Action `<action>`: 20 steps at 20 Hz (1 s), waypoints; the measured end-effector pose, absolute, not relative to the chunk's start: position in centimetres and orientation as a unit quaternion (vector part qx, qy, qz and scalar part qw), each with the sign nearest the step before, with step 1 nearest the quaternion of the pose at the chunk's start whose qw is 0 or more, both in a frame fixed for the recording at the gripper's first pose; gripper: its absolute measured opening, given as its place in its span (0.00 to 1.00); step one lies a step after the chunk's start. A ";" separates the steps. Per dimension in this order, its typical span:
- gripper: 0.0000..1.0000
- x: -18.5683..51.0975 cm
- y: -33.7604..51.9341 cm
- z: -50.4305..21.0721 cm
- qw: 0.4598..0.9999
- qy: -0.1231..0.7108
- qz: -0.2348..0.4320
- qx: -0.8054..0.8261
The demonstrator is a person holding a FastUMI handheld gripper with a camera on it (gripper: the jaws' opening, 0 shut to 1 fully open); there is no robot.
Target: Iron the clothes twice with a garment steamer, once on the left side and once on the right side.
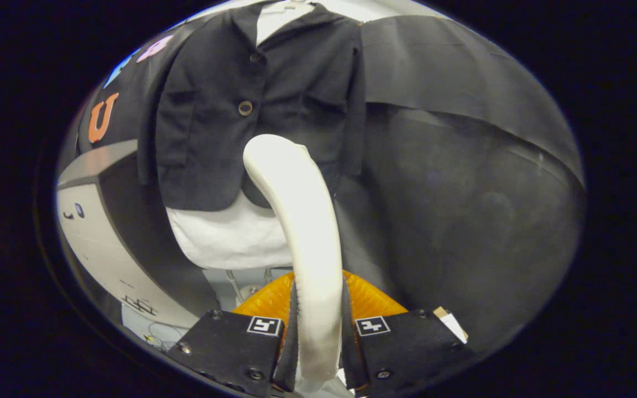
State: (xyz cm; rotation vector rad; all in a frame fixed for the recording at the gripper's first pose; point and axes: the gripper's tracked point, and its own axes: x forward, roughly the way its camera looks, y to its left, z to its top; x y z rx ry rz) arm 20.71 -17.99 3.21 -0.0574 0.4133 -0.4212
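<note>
A white garment steamer (302, 221) rises from between my fingers and curves forward, its head near the jacket's lower front. My gripper (318, 331) is shut on the steamer's handle, both fingers pressing its sides. Beyond it hangs a dark jacket (252, 99) with a round button (245, 108), worn over a white shirt (230, 235) whose hem shows below the jacket. The steamer head sits just right of the button line, by the jacket's lower edge. Whether the head touches the cloth I cannot tell.
Black cloth (462, 166) covers the booth wall to the right of the jacket. A grey and white panel (97, 221) stands to the left. An orange ribbed part (368, 301) lies just behind my fingers. Thin cables (158, 331) lie low on the left.
</note>
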 end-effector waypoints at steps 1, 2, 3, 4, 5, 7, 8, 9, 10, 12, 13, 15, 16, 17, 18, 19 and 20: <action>0.36 18.4 -16.7 4.4 0.959 0.189 -0.208 -0.025; 0.35 16.3 -15.5 5.2 0.961 0.178 -0.209 -0.023; 0.35 13.9 -14.2 6.2 0.963 0.167 -0.211 -0.019; 0.36 11.9 -13.2 7.0 0.965 0.159 -0.210 -0.015; 0.36 9.6 -12.2 7.7 0.966 0.152 -0.209 -0.012; 0.35 5.9 -10.1 8.8 0.969 0.136 -0.204 -0.008; 0.36 4.4 -9.2 9.7 0.971 0.125 -0.202 -0.004; 0.36 2.8 -8.2 10.7 0.973 0.114 -0.199 -0.001; 0.35 1.4 -7.3 11.8 0.975 0.102 -0.195 -0.001; 0.36 -1.3 -5.7 13.7 0.980 0.086 -0.181 -0.006; 0.36 -2.7 -5.0 14.8 0.982 0.075 -0.171 -0.007; 0.36 -4.6 -3.9 17.1 0.987 0.047 -0.154 -0.014; 0.35 -5.1 -3.0 18.0 0.989 0.035 -0.143 -0.013; 0.35 -5.9 -2.1 18.3 0.991 0.029 -0.131 -0.013; 0.35 -6.5 -1.5 18.7 0.993 0.027 -0.115 -0.014; 0.35 -7.2 -1.4 19.1 0.994 0.023 -0.104 -0.014; 0.35 -7.8 -1.5 19.4 0.995 0.025 -0.096 -0.018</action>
